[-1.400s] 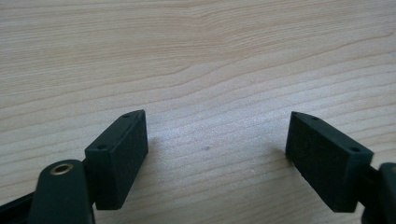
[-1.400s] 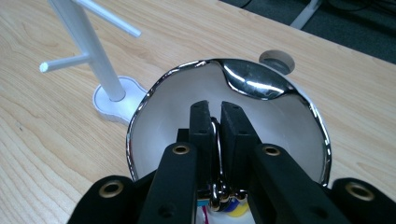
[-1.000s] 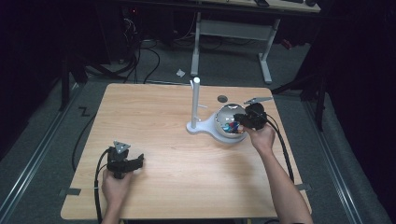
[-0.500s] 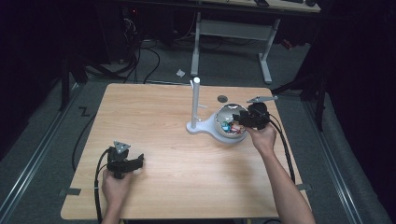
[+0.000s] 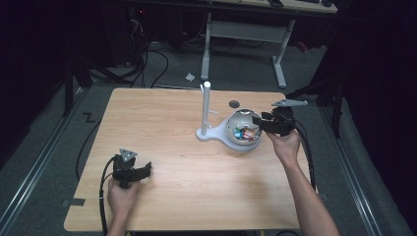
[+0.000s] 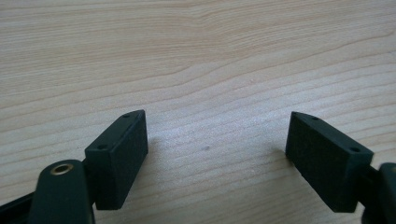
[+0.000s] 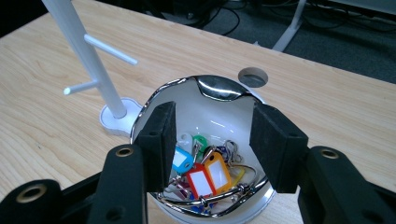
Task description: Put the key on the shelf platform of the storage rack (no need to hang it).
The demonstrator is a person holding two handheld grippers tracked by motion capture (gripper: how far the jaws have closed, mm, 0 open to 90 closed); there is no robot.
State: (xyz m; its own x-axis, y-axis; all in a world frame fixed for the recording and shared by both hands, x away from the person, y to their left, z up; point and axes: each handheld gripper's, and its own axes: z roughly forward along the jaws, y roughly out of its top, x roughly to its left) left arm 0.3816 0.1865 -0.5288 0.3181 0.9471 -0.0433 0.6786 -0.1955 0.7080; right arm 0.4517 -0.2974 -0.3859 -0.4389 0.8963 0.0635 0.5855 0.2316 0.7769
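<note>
A shiny metal bowl (image 5: 235, 123) (image 7: 219, 88) sits right of the table's middle and holds several coloured key tags (image 7: 203, 171) on rings. A white peg stand (image 5: 206, 110) (image 7: 100, 74) rises just left of the bowl. My right gripper (image 5: 255, 123) (image 7: 212, 140) hovers open over the bowl's right rim, jaws spread above the tags with nothing between them. My left gripper (image 5: 145, 171) (image 6: 215, 156) rests low over bare wood at the front left, open and holding nothing.
The wooden table (image 5: 162, 128) has a round cable hole (image 5: 234, 103) (image 7: 252, 77) behind the bowl. Cables trail from both grippers over the table's front and right edges. A desk frame (image 5: 246, 34) stands on the floor beyond the far edge.
My right gripper has edged left, further over the bowl's rim. The left gripper has stayed where it was.
</note>
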